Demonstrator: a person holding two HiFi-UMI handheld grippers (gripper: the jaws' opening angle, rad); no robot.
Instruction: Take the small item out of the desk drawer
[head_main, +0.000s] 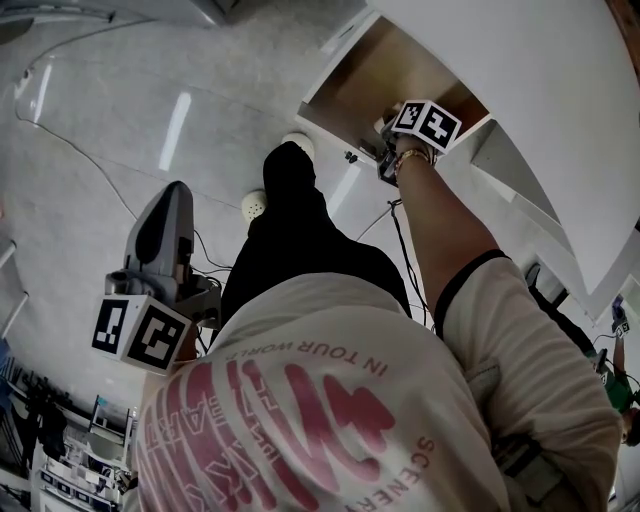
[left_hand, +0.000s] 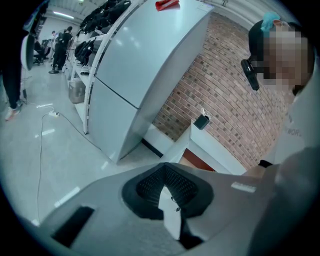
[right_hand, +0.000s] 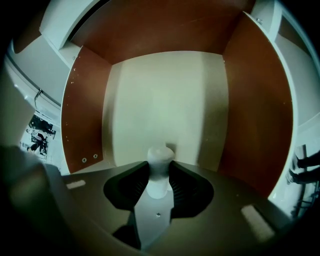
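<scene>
While the right hand-held gripper (right_hand: 160, 169) clamped the small item (right_hand: 160, 156) inside the open drawer (right_hand: 85, 115), a slow, straight lift with steady grip looked best; left hand-held gripper (left_hand: 165, 173) hung closed, empty.

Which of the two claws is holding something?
The right claw, down in the brown wooden drawer: it clamps a small white rounded item. The left claw is shut and empty.

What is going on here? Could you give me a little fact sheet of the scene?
drawer: open, brown side walls, pale bottom
right gripper: points down into the drawer, jaws closed on the small white item
small white item: rounded top, inside the drawer
left gripper: away from the drawer, jaws together, empty
</scene>
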